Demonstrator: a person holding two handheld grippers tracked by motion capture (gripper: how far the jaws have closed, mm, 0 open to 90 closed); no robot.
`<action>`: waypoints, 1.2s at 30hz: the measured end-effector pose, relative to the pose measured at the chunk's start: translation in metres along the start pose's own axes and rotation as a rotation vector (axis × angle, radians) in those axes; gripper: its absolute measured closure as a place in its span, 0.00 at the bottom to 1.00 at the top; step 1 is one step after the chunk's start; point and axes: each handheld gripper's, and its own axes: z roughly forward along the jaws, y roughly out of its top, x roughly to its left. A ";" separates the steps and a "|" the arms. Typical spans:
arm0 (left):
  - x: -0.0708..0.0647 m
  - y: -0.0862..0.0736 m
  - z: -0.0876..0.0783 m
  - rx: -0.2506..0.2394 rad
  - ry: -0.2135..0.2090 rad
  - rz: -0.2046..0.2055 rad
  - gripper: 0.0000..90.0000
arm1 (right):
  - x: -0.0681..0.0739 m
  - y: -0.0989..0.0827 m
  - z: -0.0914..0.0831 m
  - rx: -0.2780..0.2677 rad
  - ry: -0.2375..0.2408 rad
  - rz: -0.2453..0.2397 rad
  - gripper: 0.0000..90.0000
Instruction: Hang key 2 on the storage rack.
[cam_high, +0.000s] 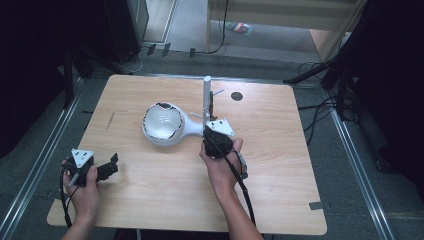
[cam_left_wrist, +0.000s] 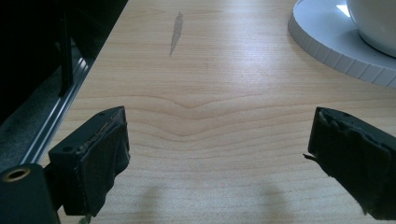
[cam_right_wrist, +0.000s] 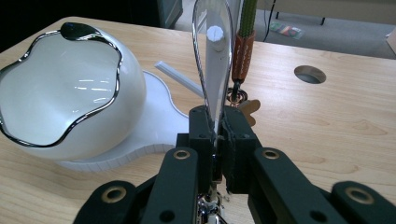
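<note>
- White and glossy, a bowl (cam_high: 162, 122) with a wavy, dark-edged rim sits on a flat white base (cam_high: 189, 129) near the middle of the pale wooden table (cam_high: 150, 185); the base narrows toward the right.
- In the right gripper view the bowl (cam_right_wrist: 70, 93) shows a thin metallic rim line, and the base (cam_right_wrist: 154, 126) has a ribbed edge.
- The right gripper (cam_high: 216, 136), held in the person's right hand (cam_high: 220, 160) just right of the base, has its jaws pressed together on a clear, shiny spoon-shaped piece (cam_right_wrist: 212, 60) that stands upright above them.
- Just beyond that piece, the right gripper view picks out a brown-and-green upright object (cam_right_wrist: 243, 42) and a thin white stick (cam_right_wrist: 180, 79) lying on the table, plus a round hole (cam_right_wrist: 310, 73) in the tabletop farther right.
- From above, a white cylinder (cam_high: 206, 95) stands on the far side of the right gripper; the clear piece is hard to make out there.
- The left gripper (cam_high: 111, 166) rests at the near left of the table in the left hand (cam_high: 85, 185), well apart from the bowl.
- In the left gripper view its padded jaws stand wide apart over bare wood, with the base's ribbed edge (cam_left_wrist: 327, 46) at the far right.
</note>
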 end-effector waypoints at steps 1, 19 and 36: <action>0.000 0.000 0.000 0.001 0.000 0.000 0.06 | 0.000 0.000 0.001 0.000 -0.001 0.000 0.94; 0.000 0.000 0.000 0.003 -0.001 0.004 0.06 | -0.013 -0.002 0.003 -0.021 0.030 0.061 0.50; -0.001 0.000 0.000 0.005 0.003 0.006 0.06 | -0.061 -0.010 -0.028 -0.088 -0.093 0.142 0.10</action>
